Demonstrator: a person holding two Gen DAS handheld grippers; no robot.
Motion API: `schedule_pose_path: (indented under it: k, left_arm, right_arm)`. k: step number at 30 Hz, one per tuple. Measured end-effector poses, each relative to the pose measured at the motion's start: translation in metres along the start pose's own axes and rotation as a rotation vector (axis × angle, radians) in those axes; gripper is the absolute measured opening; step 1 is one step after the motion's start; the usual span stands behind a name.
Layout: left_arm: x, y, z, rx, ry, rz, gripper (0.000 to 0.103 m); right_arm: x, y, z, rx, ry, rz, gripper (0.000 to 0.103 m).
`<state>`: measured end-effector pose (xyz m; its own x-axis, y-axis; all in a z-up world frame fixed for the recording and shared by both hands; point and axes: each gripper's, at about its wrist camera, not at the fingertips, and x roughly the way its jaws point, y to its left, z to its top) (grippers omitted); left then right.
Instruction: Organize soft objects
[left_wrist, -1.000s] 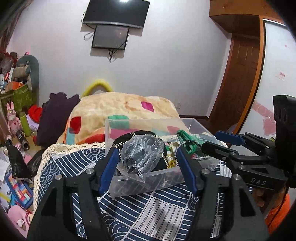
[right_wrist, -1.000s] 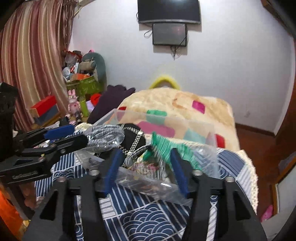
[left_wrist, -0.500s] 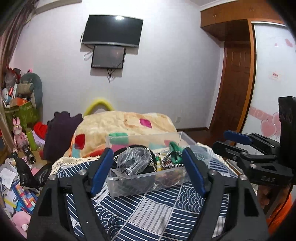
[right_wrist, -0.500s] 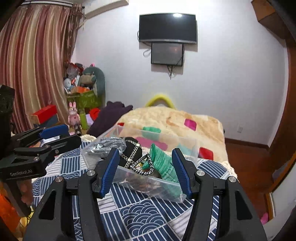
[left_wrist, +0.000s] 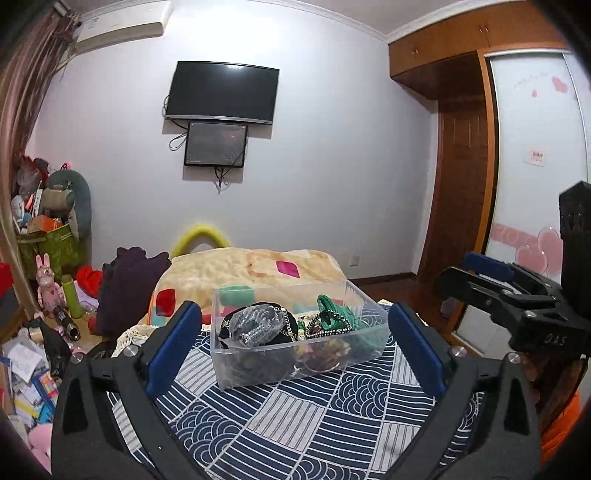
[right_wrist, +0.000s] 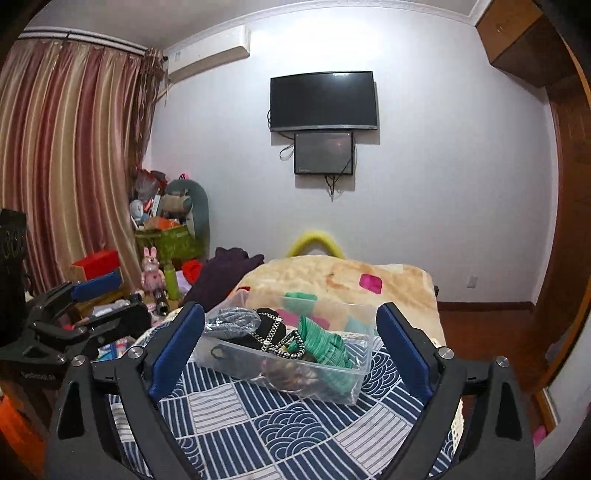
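Left wrist view: the clear plastic box (left_wrist: 295, 356) is sitting dead ahead of the left gripper (left_wrist: 295, 354), on the blue patterned cloth (left_wrist: 295, 424), apart from both fingers.
Right wrist view: the same box (right_wrist: 284, 365) is lying ahead of the right gripper (right_wrist: 291, 347), one corner turned toward the camera.
Left gripper state: its jaws have just been opening and are standing wide, pads touching nothing, the box only framed between them from a distance.
Right gripper state: its jaws have just been opening too, standing released and empty; from the left wrist it is showing off to the right (left_wrist: 476, 275).
Box long axis: running across the left view, side to side; skewed in the right view.
Contents: a silvery bagged bundle (left_wrist: 258, 326) is lying at the box's left end, a green fabric piece (left_wrist: 334, 314) toward its right end, with a chained black item between.
Nearer hand: by my judgement the left is facing the box more squarely; the bundle is falling to its side, the green piece to the right's.
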<state>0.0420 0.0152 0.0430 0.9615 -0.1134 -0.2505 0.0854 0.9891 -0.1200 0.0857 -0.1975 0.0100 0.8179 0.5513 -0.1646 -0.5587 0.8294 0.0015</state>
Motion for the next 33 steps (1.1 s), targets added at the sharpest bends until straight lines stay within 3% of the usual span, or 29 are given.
schedule_pose_path:
  k: [5,33]
  left_arm:
    - [-0.005,0.005,-0.005,-0.037,-0.007,-0.003,0.102]
    - [-0.006,-0.001,-0.011,-0.008,-0.006,-0.005,0.102]
  right_arm:
    - [-0.006,0.001,-0.005,0.019,-0.01,0.02,0.094]
    - [-0.009,0.004,-0.014,0.023,0.0,0.018,0.094]
